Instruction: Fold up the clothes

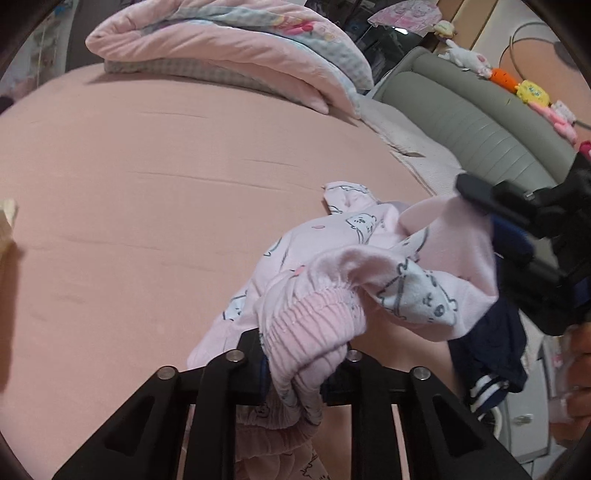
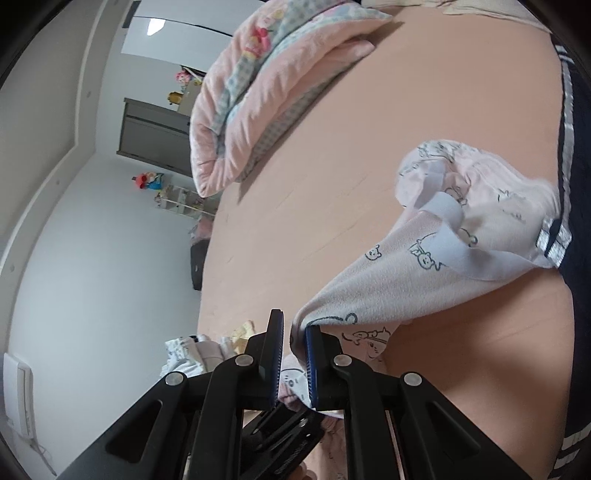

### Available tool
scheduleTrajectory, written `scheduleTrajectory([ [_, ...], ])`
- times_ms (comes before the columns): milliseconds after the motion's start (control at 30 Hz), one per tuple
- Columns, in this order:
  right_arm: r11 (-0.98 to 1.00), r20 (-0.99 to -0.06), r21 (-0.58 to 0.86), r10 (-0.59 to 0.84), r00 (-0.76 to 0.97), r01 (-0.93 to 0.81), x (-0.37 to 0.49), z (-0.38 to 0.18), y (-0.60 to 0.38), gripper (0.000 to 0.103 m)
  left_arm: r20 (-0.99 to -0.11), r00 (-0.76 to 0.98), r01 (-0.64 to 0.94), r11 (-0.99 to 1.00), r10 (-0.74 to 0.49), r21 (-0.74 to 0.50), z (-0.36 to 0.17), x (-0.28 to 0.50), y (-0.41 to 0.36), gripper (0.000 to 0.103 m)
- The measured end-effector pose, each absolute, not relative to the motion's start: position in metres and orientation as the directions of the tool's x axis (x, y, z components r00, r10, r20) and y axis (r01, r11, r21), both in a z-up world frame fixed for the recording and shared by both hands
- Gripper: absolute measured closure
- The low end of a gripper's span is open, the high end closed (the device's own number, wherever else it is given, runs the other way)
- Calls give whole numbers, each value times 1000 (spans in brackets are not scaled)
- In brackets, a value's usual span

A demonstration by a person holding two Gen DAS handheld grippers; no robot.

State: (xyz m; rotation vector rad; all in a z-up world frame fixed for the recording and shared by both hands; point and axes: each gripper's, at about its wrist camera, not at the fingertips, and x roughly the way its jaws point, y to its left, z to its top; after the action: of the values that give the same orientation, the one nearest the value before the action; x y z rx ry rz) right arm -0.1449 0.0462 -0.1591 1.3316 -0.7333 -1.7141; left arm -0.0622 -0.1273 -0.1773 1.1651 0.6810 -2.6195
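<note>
Left wrist view shows the pink printed garment [image 1: 332, 266] bunched and lifted above the pink bed [image 1: 147, 184], the left gripper [image 1: 295, 354] clamped on its ribbed waistband and the right gripper [image 2: 294, 354] pinching another edge, so folding looks barely begun.

Soft, even indoor light fills the room, with no harsh glare. A bright ceiling panel [image 2: 156, 26] glows at the top of the right wrist view. The folded quilt [image 1: 229, 55] casts a faint shadow on the pink bed sheet [image 1: 147, 184]. Both fisheye pictures bend strongly toward dark, vignetted corners, and the printed pink garment [image 2: 461, 206] looks slightly blurred.
</note>
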Motion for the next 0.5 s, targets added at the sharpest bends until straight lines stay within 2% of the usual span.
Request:
scheduleTrajectory([
  [133,-479,-467,833,-877,-111,278,-144,-146,47,94,-738,-671,366,-899,-74,-243,-169,-60,-126,90],
  [267,-471,-461,831,-881,-108,296,-141,-139,43,94,-698,-695,376,-914,-171,-150,-156,-48,-121,91],
  [367,-474,-468,824,-878,-98,311,-138,-137,39,94,-683,-702,391,-911,-201,-134,-153,-45,-125,95],
  [500,-481,-481,815,-873,-86,322,-134,-136,33,94,-666,-703,421,-901,-250,-106,-149,-44,-133,95],
])
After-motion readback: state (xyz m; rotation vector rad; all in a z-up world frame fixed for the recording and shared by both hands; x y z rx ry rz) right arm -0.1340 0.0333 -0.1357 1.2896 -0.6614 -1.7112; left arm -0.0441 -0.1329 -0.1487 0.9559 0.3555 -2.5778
